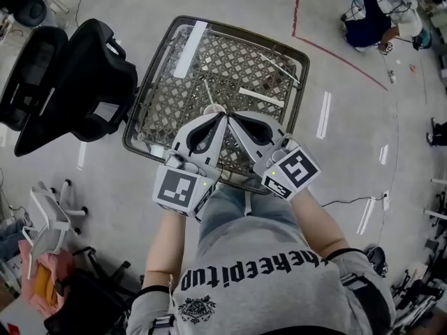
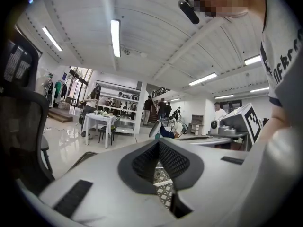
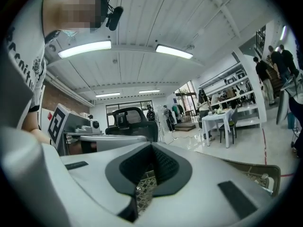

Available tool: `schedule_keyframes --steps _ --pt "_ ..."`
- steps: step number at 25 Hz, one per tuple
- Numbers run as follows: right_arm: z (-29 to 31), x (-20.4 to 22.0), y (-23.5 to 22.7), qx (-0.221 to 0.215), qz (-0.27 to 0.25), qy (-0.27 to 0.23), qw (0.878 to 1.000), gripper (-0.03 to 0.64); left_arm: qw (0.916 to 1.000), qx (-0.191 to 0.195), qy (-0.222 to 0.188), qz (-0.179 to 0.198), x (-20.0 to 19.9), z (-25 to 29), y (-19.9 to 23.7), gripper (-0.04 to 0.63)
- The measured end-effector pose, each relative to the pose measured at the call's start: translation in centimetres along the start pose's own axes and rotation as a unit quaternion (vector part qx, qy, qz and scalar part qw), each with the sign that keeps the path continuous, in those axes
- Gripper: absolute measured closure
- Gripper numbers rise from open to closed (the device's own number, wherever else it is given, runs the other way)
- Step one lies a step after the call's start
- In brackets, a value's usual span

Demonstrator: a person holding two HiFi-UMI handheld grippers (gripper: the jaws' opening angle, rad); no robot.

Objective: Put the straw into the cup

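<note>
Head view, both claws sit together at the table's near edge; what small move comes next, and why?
Probably open the right claw and ease it forward to the white straw lying on the glass table; both it and the left claw look shut and empty.

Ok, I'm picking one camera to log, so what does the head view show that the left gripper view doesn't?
Only the head view: the wire-mesh table from above, a white straw lying on it, and the left gripper and right gripper side by side, tips together. Only the left gripper view: ceiling lights, a white table and people far off. Both: the black chair, some of the mesh, and the left tongs shut.
</note>
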State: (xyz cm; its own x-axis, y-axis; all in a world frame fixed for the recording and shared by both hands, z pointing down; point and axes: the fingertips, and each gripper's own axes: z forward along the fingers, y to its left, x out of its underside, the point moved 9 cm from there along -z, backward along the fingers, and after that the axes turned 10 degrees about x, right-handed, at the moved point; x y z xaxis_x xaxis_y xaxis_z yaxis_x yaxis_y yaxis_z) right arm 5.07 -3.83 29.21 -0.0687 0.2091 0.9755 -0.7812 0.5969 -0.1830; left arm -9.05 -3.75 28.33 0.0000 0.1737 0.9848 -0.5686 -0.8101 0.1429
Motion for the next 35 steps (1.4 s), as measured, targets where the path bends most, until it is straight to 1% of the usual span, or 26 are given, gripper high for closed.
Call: schedule_keyframes --steps 12,19,26,35 --pt "-1.5 -0.9 1.2 0.005 -0.027 -0.006 1.000 0.620 0.9999 0.003 -0.009 0.010 -0.9 -0.9 -1.6 0.571" --pt "-2.4 -1.1 1.7 0.003 -0.022 -0.009 1.000 0.618 0.9999 0.001 -0.009 0.013 -0.9 -1.4 -2.4 0.571" --pt "-3.0 -1.6 2.2 0.008 -0.021 -0.021 1.000 0.618 0.9997 -0.003 -0.018 0.015 -1.1 -2.0 -3.0 0.571" --pt "-3.5 -2.0 3.3 0.007 -0.027 -0.033 0.999 0.617 0.9993 -0.006 -0.023 0.027 -1.4 -3.2 -3.7 0.571"
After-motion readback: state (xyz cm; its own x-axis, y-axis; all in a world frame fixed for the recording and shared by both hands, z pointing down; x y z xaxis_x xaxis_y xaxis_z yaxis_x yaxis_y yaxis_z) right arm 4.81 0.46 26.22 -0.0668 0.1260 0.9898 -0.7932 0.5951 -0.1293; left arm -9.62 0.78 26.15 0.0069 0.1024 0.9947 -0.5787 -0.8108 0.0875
